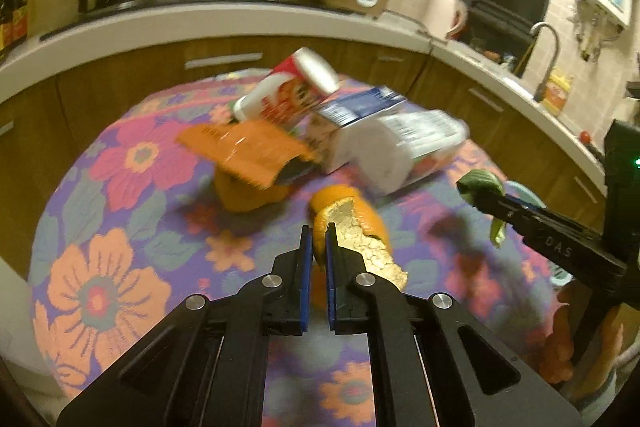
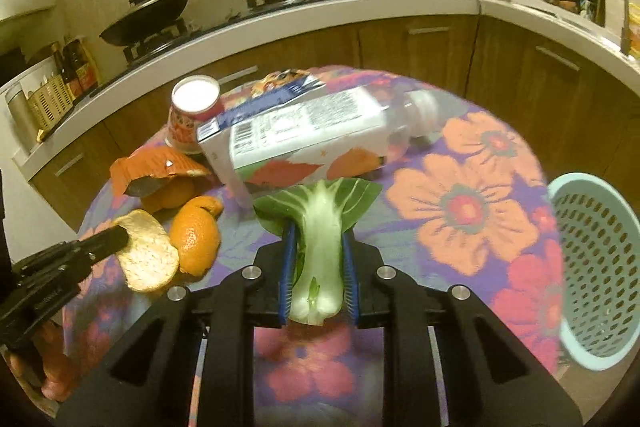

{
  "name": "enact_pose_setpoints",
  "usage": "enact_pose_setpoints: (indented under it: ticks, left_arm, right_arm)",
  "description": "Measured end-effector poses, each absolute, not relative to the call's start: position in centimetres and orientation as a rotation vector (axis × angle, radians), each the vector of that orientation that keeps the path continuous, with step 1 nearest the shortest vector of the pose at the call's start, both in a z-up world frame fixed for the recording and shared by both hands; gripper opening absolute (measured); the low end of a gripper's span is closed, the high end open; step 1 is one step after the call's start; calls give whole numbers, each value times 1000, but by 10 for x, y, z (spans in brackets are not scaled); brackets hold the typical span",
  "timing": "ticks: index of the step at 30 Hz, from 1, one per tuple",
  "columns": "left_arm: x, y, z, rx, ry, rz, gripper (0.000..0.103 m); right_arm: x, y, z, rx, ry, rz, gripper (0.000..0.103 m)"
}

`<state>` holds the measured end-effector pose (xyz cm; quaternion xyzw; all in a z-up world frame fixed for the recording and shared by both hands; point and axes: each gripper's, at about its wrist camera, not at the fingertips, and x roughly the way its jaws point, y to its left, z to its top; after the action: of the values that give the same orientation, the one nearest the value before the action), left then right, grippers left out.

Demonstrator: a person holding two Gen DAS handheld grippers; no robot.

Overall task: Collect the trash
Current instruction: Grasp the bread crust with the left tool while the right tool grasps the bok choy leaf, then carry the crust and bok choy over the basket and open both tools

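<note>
Between right gripper jaws: bok choy, leaves forward.

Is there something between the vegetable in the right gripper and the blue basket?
Nothing visible. The right gripper holds the bok choy, and only bare tablecloth lies between it and the basket at the table's right edge.

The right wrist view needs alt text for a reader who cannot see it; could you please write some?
The right hand-held gripper grips a bok choy piece above a flowered tablecloth. A carton, cup and orange peel lie behind; a blue basket sits right.
</note>
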<state>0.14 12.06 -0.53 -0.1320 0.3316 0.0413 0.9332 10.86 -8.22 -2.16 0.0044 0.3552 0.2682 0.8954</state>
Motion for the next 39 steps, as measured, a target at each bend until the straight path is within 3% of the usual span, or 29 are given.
enact_pose_setpoints:
  ticks: [20,39]
  left_arm:
    - [64,-19,43,-171,573,-214,4]
    - [161,-162,1,-80,736,-416,4]
  right_arm:
    - [115,-226,1,139,620,356,18]
    - [149,-363,-59,308,708,107,19]
